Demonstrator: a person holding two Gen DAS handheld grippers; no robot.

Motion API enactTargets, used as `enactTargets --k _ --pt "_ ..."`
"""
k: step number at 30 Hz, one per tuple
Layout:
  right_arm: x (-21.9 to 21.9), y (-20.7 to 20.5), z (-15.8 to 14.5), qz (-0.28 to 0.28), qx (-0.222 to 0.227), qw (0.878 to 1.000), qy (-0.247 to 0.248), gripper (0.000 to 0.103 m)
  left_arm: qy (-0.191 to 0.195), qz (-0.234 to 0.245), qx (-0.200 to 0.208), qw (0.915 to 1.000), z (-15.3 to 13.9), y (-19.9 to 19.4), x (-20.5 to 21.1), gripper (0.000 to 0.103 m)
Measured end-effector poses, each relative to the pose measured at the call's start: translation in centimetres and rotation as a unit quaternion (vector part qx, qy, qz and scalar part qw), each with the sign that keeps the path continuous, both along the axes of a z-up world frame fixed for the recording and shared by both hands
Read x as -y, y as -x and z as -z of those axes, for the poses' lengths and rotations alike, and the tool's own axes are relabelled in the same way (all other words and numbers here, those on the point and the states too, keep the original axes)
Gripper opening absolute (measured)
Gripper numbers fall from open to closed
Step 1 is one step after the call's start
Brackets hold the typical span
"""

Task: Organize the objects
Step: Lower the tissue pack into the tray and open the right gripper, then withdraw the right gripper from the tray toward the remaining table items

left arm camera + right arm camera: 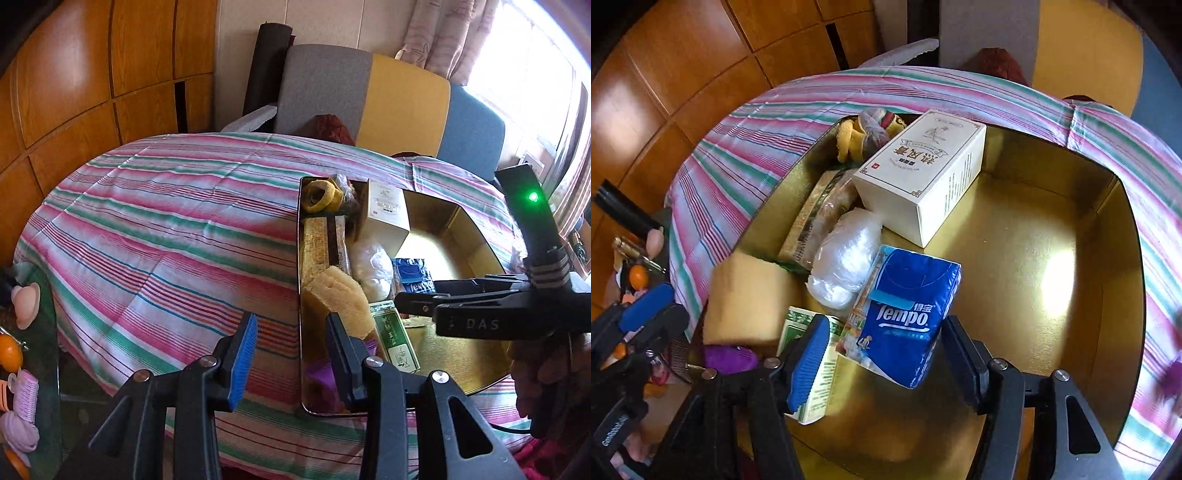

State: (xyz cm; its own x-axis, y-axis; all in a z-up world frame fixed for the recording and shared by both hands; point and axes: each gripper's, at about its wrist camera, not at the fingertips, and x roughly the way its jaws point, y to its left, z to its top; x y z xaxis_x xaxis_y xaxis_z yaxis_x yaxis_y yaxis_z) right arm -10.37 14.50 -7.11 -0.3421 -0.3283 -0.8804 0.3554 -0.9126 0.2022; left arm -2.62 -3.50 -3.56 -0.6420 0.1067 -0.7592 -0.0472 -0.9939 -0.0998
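1. Left wrist view: left gripper (291,350) spread, empty, hovering at the near-left wall of the gold box (476,236) on the striped cloth (166,229). Sponge (340,295), white carton (388,214) and other items already packed; small items remain at left on the side table (48,332).
2. Right wrist view: right gripper (882,365) parted around the blue tissue pack (908,314), which is inside the box; pads seem just clear of it.
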Motion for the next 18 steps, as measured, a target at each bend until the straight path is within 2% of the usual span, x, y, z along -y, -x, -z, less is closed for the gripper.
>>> enactTargets --k 4,7,13,18 --pt "-0.5 -0.2 -0.4 0.013 -0.01 1.0 0.02 0.065 0.002 0.001 -0.003 1.0 -0.2 -0.1 0.0 0.038" --pt "-0.8 -0.7 -1.2 0.022 -0.018 0.999 0.028 0.07 0.004 0.003 -0.009 0.9999 -0.6 -0.2 -0.1 0.038" --pt "-2.5 -1.7 -2.9 0.038 -0.042 0.998 0.025 0.078 0.014 0.011 -0.018 0.9997 -1.2 -0.4 -0.6 0.038" --pt "-4.2 -3.0 -4.2 0.052 -0.061 0.996 0.027 0.079 0.019 0.019 -0.021 0.9994 -1.4 -0.7 -1.1 0.038"
